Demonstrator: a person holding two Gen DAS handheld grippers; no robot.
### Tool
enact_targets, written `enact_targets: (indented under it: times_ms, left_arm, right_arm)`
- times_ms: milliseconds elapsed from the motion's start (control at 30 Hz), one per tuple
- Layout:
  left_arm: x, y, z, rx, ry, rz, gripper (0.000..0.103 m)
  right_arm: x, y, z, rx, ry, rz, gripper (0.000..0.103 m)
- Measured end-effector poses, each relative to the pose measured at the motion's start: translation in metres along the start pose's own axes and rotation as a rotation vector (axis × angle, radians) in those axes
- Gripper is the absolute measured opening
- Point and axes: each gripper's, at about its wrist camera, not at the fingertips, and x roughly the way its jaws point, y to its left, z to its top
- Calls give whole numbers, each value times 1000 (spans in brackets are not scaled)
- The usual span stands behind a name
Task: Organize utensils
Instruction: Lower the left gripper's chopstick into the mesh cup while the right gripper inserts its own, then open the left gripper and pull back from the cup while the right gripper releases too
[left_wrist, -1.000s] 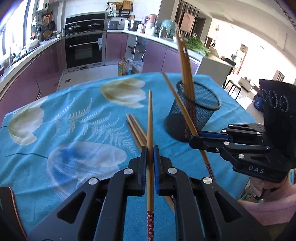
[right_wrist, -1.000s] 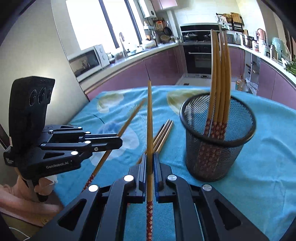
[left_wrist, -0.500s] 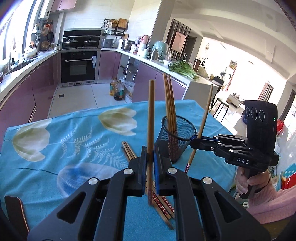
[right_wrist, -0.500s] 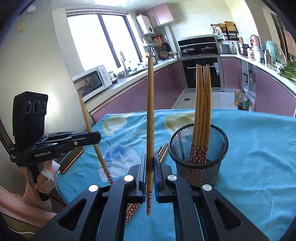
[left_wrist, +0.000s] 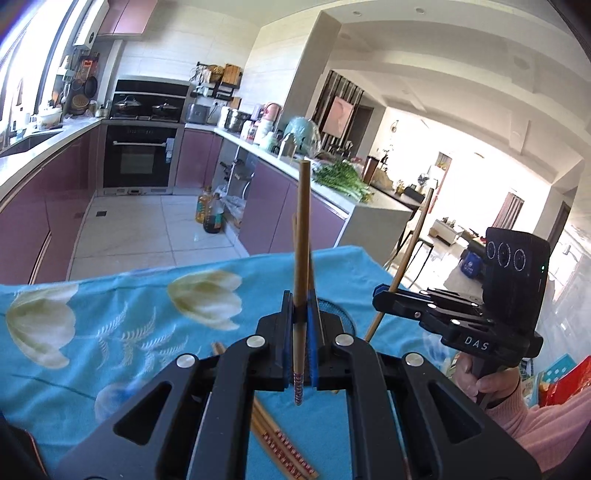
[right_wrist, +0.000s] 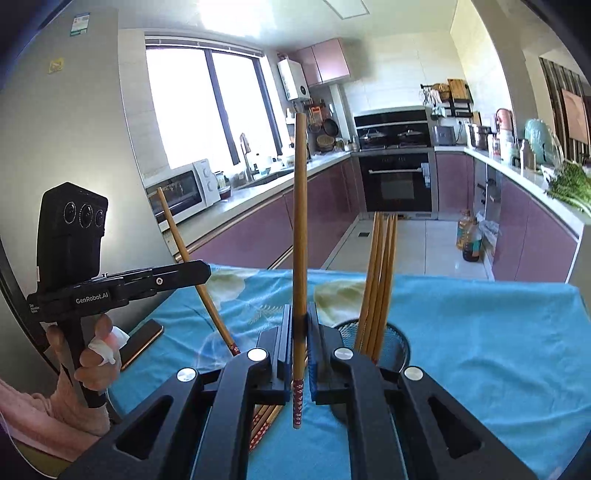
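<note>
The left gripper (left_wrist: 300, 343) is pinched on a single chopstick (left_wrist: 302, 236), which stands nearly upright between its blue pads; the patterned red end hangs just below the fingers and the plain end rises well above them. Directly beyond this claw, partly hidden behind it, sits the black mesh holder (left_wrist: 338, 310) on the blue flowered tablecloth (left_wrist: 110, 314). Below and slightly left of the fingers, loose chopsticks (left_wrist: 280, 443) lie flat on the cloth.

The right gripper (right_wrist: 300, 347) is likewise clamped on its own chopstick (right_wrist: 300, 229), upright, patterned end down. Just ahead and to the right of this claw the mesh holder (right_wrist: 397, 343) carries a bundle of chopsticks (right_wrist: 380, 273) leaning together. To its left, the other gripper (right_wrist: 201, 267) appears with its stick (right_wrist: 192, 269) tilted, and a phone (right_wrist: 142, 343) rests on the cloth near the hand (right_wrist: 98, 354) gripping that handle.
</note>
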Motion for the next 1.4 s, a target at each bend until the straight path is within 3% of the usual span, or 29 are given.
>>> enact_targets:
  times_ms: [433,600,933,1200,1400]
  left_arm:
    - [15,-42,44,72,-61,-39,7]
    - [26,-55,51,109,-55,4,7]
    - [67,-57,30,182,101,77,7]
    - [86,-53,19,205,206,62,7]
    - [108,-38,16,148,290,27,7]
  right_arm:
    - [-16,-8,26,-45,-94,-56,6]
    - [-7,-13,27,-55,-90,-93,6]
    - [25,-32,13,-20,13,-125,6]
    - [46,-43,-1,17,131,-121,6]
    - [63,-49,-11,48,197,-112,6]
